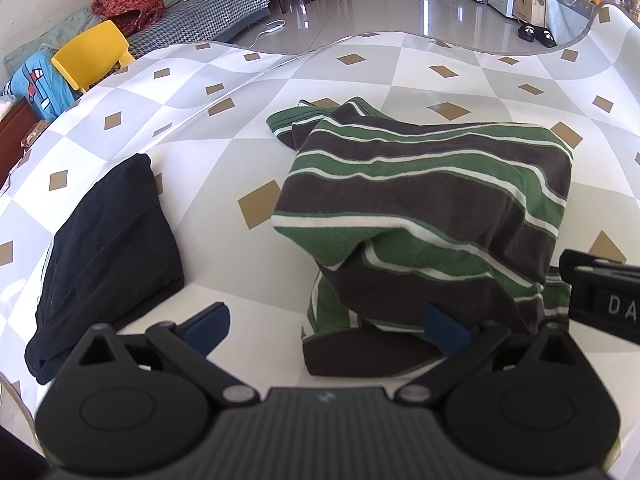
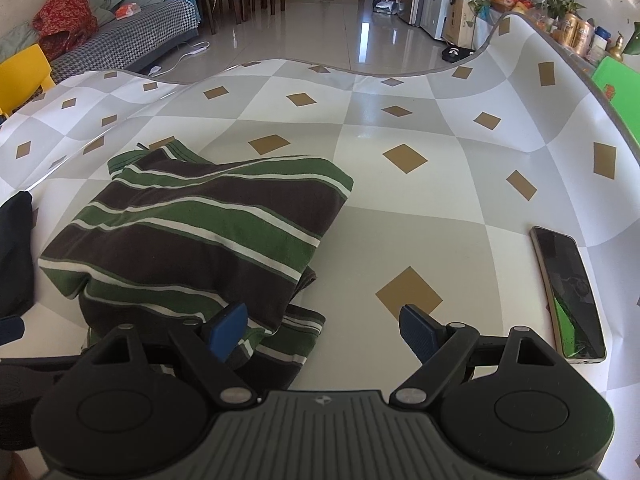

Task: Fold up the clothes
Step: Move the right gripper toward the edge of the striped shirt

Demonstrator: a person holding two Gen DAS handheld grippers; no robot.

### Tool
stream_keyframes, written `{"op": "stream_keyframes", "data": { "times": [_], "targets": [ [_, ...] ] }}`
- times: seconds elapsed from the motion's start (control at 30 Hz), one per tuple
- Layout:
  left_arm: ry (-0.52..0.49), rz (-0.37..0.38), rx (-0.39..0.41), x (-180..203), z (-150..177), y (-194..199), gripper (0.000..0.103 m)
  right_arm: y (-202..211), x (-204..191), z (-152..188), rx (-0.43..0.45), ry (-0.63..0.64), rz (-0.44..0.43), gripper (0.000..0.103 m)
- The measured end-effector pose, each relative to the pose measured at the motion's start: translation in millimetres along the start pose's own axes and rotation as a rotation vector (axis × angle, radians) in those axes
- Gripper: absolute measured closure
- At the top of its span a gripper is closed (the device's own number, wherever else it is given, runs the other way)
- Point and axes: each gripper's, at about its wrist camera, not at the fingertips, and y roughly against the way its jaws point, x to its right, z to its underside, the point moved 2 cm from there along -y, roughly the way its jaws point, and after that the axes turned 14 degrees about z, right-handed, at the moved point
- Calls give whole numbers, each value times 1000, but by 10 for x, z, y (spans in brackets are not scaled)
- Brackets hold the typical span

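Green-brown-white striped shirt [image 1: 424, 200]; black garment [image 1: 108, 252].

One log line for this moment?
left gripper: open, empty | right gripper: open, empty | green-brown striped shirt: folded on table

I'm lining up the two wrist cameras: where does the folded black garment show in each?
Left wrist: the black garment fills the lower left, left of the striped shirt.
Right wrist: only a sliver at the left edge.
Shared landmark: the striped shirt, right of the garment in both views.
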Motion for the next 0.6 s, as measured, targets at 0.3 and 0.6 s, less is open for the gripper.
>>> {"op": "stream_keyframes", "data": {
  "times": [0.3,0.6],
  "targets": [
    [10,-11,-13,10,-9,-52,0,13,-8,-1,-26,16,-7,20],
    [8,-12,-20,50,-22,-81,0,-28,23,-7,-55,-2,0,20]
  ]
}}
